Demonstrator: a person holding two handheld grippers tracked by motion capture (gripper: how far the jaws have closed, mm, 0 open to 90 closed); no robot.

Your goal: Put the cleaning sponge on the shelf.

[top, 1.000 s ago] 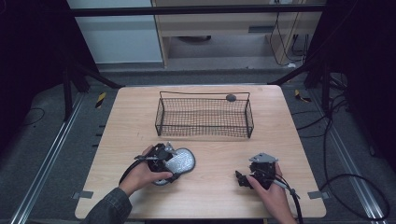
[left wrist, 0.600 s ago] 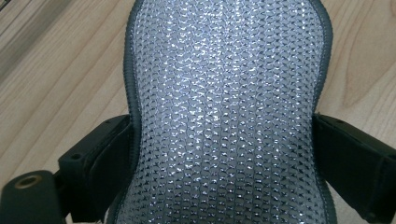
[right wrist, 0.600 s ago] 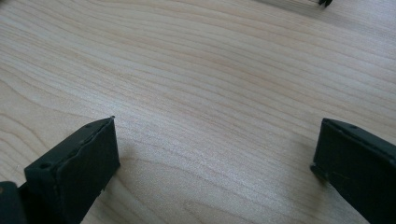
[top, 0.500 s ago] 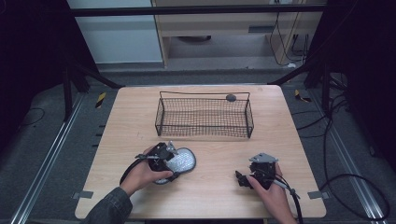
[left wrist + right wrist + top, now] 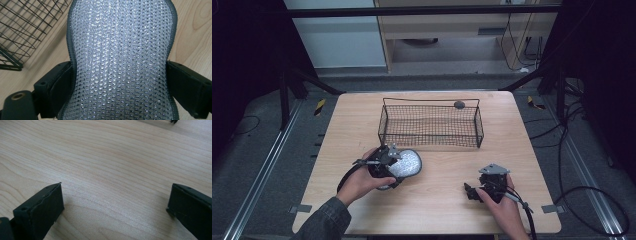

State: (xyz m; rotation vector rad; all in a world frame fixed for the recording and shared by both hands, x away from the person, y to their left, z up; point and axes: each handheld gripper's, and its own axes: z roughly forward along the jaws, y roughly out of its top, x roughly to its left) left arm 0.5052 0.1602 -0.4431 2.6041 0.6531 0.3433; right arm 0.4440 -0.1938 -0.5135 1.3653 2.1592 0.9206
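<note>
— Which hand has it?

— The left gripper (image 5: 398, 162). Its jaws are clamped on the narrow waist of the silver mesh insole (image 5: 120, 60), whose long axis runs straight ahead from the jaws, toward the wire basket (image 5: 430, 125) just beyond.

— And the other?

— The right gripper (image 5: 472, 191) has its jaws apart over bare table (image 5: 105, 157), farther off.

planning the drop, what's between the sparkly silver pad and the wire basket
Bare wood. In the high view only table top separates the silver pad, clamped in the left gripper, from the wire basket.
</note>
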